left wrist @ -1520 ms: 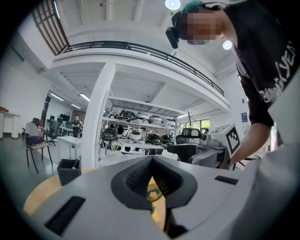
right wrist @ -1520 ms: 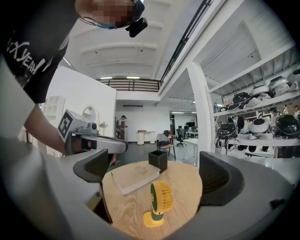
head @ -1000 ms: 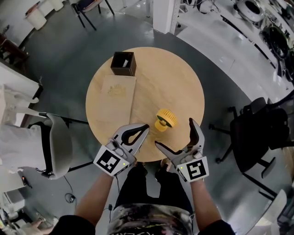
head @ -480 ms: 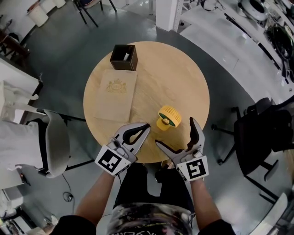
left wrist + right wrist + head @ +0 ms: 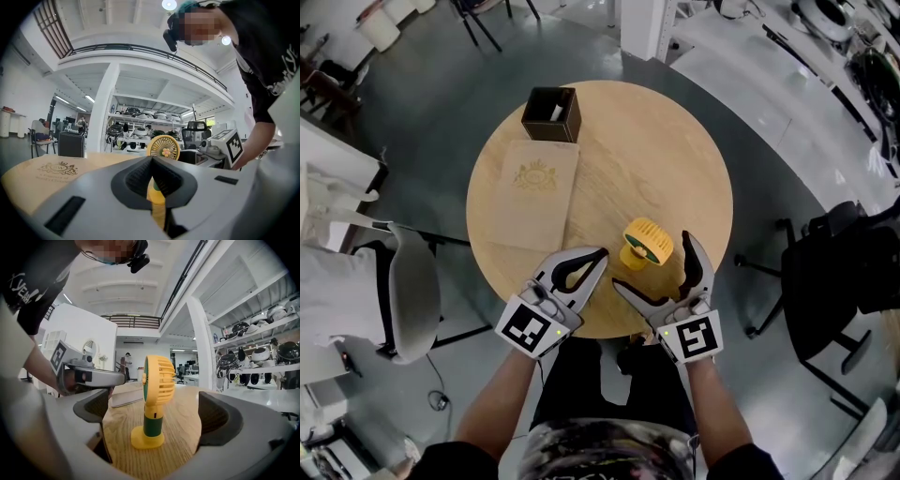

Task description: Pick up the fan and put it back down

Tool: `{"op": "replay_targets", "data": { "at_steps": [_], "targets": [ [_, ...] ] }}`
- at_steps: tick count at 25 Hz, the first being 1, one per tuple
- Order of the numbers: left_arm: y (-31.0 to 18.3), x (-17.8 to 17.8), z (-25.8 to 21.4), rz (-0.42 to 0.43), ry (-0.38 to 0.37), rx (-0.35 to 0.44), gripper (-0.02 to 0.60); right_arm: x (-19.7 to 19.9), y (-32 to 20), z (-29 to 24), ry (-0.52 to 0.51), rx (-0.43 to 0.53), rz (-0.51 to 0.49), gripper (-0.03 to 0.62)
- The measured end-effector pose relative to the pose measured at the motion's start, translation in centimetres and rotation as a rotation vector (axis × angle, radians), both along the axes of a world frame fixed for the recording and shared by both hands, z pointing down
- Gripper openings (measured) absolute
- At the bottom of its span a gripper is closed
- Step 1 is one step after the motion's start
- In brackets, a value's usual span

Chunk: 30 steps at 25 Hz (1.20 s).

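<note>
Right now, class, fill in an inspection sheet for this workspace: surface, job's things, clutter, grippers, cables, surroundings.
Surface: round light-wood table, level.
Job's things: small yellow-and-green fan, upright near the front edge, untouched.
Clutter: dark brown square box at the far edge; flat tan booklet just in front of it.
Grippers: left gripper shut, empty; right gripper open, fan ahead between its jaws, not touched.
Cables: thin cable on the floor, left side.
Surroundings: grey chair left, black office chair right.
</note>
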<state>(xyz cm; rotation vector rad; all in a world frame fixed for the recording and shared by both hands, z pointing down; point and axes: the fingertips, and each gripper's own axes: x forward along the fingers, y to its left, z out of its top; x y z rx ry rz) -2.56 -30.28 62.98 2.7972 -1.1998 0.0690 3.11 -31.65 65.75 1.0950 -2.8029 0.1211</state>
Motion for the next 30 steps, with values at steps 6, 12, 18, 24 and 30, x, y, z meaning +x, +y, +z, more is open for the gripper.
{"op": "replay_targets", "data": {
  "at_steps": [6, 12, 18, 24, 30],
  "targets": [
    [-0.8, 0.0, 0.1, -0.017, 0.026, -0.001, 0.012, -0.6, -0.9, 0.8, -0.001, -0.015, -0.012, 0.583],
    [-1.3, 0.0, 0.4, -0.017, 0.032, -0.005, 0.012, -1.2, -1.8, 0.8, -0.009, -0.014, -0.019, 0.572],
    [-2.0, 0.0, 0.4, -0.02, 0.037, 0.002, 0.012, -1.8, -2.2, 1.4, 0.011, -0.036, -0.045, 0.568],
    [-2.5, -0.3, -0.1, -0.027, 0.043, 0.006, 0.012, -2.3, -3.0, 1.0, -0.002, -0.021, -0.04, 0.568],
    [-2.8, -0.5, 0.0, -0.033, 0.049, 0.002, 0.012, -2.3, -3.0, 1.8, 0.027, -0.056, -0.043, 0.509]
  ]
}}
